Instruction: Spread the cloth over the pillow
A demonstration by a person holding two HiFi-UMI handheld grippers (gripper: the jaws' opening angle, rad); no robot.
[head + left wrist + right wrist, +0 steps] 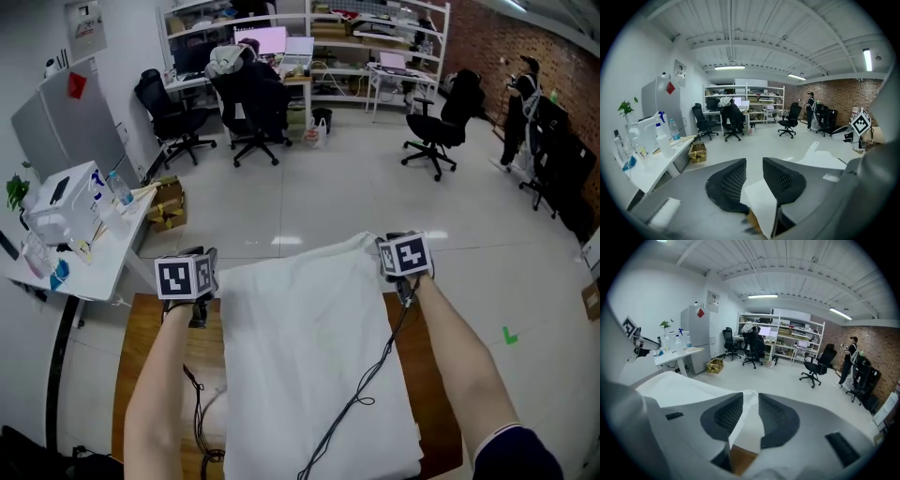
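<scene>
Left hand-held gripper (753,165) and right hand-held gripper (750,398) are each clamping a far corner of the white fabric cloth (309,366), which is draping over the brown wooden worktop (150,337).

Each hand carries a pale grey gripper. The left gripper (754,180) and right gripper (751,416) each have two dark jaws with mesh-patterned pads (724,416). A white cube (186,277) with black square markers tops each one. Thin black cables (361,398) run from both. The right arm wears a short navy sleeve (516,455).
</scene>
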